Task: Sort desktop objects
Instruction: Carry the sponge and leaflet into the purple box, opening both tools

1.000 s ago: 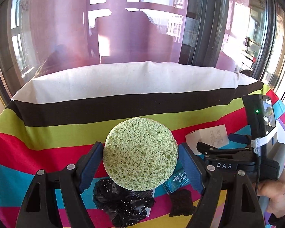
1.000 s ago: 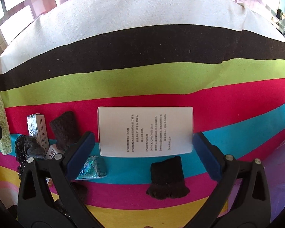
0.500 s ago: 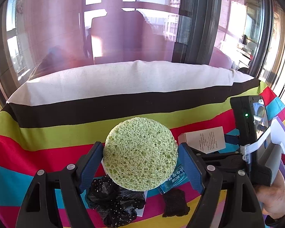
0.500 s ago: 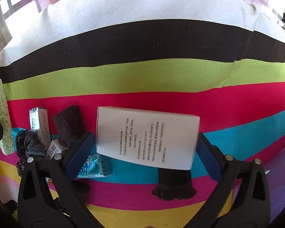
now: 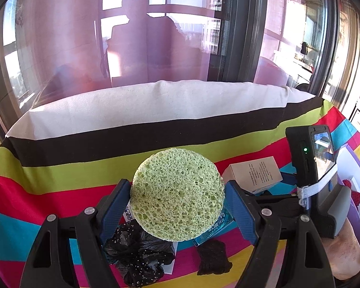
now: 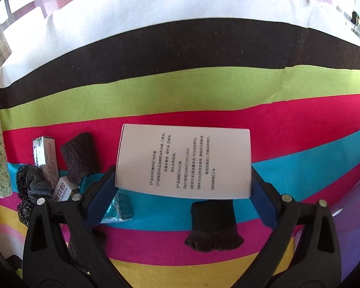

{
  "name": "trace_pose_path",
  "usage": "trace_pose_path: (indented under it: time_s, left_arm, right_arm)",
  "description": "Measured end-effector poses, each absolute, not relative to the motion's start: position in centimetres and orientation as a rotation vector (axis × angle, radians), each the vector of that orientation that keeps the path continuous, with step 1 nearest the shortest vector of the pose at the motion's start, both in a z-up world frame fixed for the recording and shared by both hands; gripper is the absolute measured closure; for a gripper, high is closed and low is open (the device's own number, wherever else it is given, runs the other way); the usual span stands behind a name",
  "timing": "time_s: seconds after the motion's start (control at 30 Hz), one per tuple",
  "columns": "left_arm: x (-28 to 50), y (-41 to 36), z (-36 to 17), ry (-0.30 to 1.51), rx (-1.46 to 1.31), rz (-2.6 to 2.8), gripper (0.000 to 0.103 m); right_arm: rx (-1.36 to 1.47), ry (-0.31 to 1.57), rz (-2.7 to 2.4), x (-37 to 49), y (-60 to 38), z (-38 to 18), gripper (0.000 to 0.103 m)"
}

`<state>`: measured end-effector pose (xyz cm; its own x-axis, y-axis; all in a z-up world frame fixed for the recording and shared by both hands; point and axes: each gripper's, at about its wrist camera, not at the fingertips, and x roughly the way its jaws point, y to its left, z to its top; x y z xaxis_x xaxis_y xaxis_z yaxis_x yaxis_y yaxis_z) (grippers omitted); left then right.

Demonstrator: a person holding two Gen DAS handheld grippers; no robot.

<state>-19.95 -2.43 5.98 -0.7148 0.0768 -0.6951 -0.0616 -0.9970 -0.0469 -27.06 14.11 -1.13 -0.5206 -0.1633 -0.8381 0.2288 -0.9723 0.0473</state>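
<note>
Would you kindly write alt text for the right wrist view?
The right gripper holds a white printed box above a striped tablecloth. Below lie a dark knitted piece, a teal packet, a dental box and a black scrunchie.

I count one round green sponge (image 5: 177, 193), one white box with printed text (image 6: 183, 160) and one black sequined scrunchie (image 6: 30, 188). There are two small cartons, a silver one (image 6: 45, 159) and a white dental one (image 6: 62, 189), plus one teal packet (image 6: 120, 207). I see two dark knitted pieces clearly (image 6: 80, 157) (image 6: 213, 228), with a possible third half hidden behind my tool.
</note>
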Motion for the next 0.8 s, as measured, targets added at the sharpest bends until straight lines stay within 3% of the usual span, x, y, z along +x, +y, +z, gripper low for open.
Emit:
trace_pose_path:
  time_s: [0.53, 0.6, 0.8]
  left_arm:
    - [-16.6, 4.7, 10.4, 0.015, -0.926, 2.709, 0.023]
    - [-15.7, 6.5, 11.1, 0.016, -0.881, 2.660, 0.023]
    - [-13.2, 12.7, 11.8, 0.040, -0.768, 2.495, 0.023]
  right_arm:
    - [1.149, -0.062, -2.617, -19.3, 23.8, 9.2, 0.004]
    - [1.113, -0.062, -2.637, -16.3, 25.6, 12.4, 0.004]
    - [1.070, -0.099, -2.681, -13.9, 31.5, 12.4, 0.004]
